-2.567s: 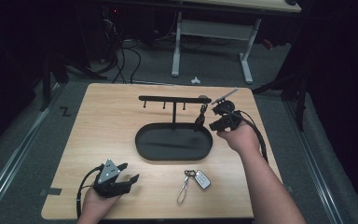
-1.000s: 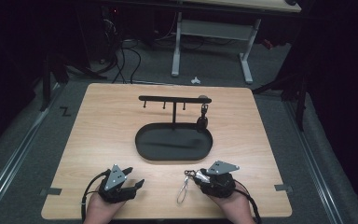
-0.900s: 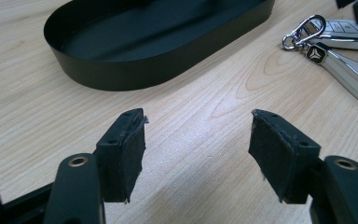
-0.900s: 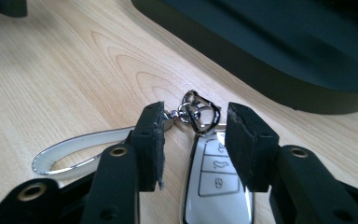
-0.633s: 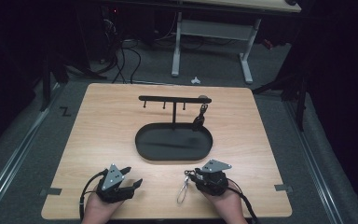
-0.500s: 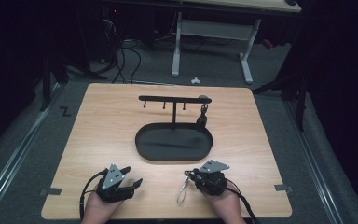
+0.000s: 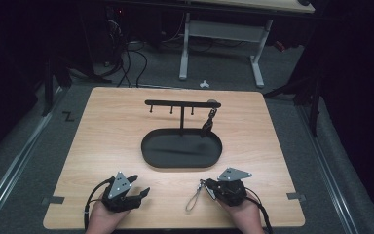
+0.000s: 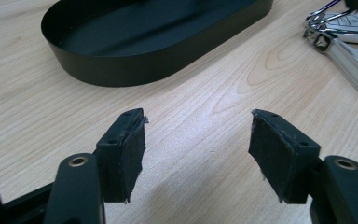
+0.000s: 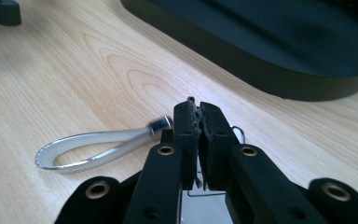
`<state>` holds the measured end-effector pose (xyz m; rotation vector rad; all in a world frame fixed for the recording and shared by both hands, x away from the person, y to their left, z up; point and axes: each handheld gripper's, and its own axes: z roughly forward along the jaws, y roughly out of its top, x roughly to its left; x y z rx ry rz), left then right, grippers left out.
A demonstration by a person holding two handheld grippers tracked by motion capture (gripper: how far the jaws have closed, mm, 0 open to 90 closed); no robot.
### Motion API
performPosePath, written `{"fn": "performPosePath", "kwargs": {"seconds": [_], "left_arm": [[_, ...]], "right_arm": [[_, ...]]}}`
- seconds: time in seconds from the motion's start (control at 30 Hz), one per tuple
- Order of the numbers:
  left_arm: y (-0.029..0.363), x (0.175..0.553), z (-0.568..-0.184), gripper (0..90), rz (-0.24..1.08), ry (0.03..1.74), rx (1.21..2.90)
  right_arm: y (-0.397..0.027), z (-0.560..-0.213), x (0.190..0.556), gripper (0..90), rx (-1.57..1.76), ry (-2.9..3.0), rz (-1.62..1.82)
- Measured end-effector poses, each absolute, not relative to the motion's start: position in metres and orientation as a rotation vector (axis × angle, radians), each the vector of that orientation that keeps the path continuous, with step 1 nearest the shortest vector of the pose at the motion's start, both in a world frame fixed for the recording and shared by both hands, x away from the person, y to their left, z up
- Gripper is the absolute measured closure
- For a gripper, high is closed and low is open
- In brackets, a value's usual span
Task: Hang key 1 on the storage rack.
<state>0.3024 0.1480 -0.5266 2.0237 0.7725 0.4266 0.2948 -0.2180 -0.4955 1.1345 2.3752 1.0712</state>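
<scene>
- The black oval metal tray [image 7: 181, 161] sits near the middle of the wooden counter [image 7: 107, 131].
- The black T-shaped hook stand [image 7: 182, 104] rises from the tray's far side; a dark key fob [image 7: 208, 125] hangs at its right end.
- The silver key bunch with a grey strap loop [image 7: 193, 200] lies near the front edge, right of centre.
- The left tongs [image 7: 137, 187] rest near the front edge, left of centre.
- The right tongs [image 7: 208, 189] lie at the key bunch.
</scene>
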Motion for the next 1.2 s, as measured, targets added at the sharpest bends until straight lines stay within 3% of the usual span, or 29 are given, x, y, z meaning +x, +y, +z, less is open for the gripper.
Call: {"fn": "performPosePath", "kwargs": {"seconds": [0.17, 0.67, 0.9, 1.07, 1.2], "left_arm": [[0.147, 0.302, -0.526, 36.2, 0.433, 0.766, 2.026], [0.148, 0.301, -0.524, 36.2, 0.428, 0.738, 2.031], [0.150, 0.302, -0.524, 36.2, 0.425, 0.736, 2.030], [0.149, 0.303, -0.524, 36.2, 0.429, 0.735, 2.033], [0.149, 0.303, -0.524, 36.2, 0.431, 0.735, 2.038]], "right_arm": [[-0.216, -0.491, 0.295, 86.3, 1.120, 2.381, 1.064], [-0.156, -0.488, 0.329, 85.1, 0.991, 2.485, 0.895], [-0.132, -0.502, 0.338, 80.2, 0.982, 2.550, 0.845], [-0.134, -0.503, 0.340, 71.7, 0.990, 2.551, 0.842], [-0.142, -0.495, 0.338, 69.6, 0.994, 2.532, 0.869]]}}
